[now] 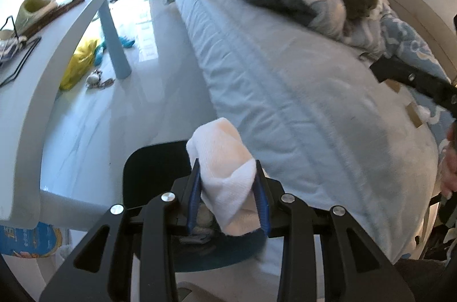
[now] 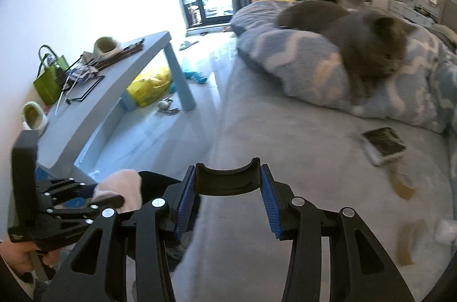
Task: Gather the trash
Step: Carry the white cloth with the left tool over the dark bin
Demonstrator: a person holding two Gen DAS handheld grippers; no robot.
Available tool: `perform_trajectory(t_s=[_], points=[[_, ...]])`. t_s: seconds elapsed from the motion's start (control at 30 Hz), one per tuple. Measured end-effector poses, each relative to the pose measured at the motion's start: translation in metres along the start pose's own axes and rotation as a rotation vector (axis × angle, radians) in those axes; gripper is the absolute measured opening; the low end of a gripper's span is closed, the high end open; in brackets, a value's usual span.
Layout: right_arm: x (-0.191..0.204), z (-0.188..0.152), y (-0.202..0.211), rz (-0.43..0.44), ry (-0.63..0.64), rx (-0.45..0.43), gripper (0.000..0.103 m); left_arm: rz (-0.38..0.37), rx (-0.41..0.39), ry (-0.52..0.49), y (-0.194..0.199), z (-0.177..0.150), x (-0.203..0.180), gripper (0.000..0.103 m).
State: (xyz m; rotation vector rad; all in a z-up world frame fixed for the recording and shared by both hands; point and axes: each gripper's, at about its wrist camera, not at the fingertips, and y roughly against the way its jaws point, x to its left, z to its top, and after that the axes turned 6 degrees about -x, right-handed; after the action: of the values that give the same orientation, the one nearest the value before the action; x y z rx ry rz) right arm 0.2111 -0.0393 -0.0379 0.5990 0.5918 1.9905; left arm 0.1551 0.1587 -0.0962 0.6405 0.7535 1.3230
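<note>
My left gripper (image 1: 228,173) is shut on a crumpled white tissue wad (image 1: 222,159) and holds it above a dark bin (image 1: 148,167) on the floor beside the bed. The left gripper with the tissue also shows in the right wrist view (image 2: 114,196). My right gripper (image 2: 228,173) is open and empty over the bed's edge. On the bed sheet lie tan paper scraps (image 2: 405,242) and a small white tissue piece (image 2: 445,229). The scraps also show in the left wrist view (image 1: 414,116), near the right gripper's finger (image 1: 411,77).
A grey cat (image 2: 362,39) lies on a patterned blue blanket (image 2: 308,67) on the bed (image 1: 285,90). A phone (image 2: 382,145) rests on the sheet. A light blue table (image 2: 120,76) holds clutter and a green bag (image 2: 50,82). A yellow bag (image 1: 80,62) and toys lie on the floor.
</note>
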Motion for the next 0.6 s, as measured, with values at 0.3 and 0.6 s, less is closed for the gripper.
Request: perform_trajectory(t_s=[0.3, 0.6], points=[[0.06, 0.0, -0.035, 0.089, 0.035, 0.049, 0.045, 0.061, 0.147, 0.034, -0.04, -0.037, 0.049, 0.036], [0.105, -0.005, -0.067, 0.144, 0.056, 0.109, 0.045, 0.07, 0.261, 0.058, -0.065, -0.074, 0.08, 0.036]])
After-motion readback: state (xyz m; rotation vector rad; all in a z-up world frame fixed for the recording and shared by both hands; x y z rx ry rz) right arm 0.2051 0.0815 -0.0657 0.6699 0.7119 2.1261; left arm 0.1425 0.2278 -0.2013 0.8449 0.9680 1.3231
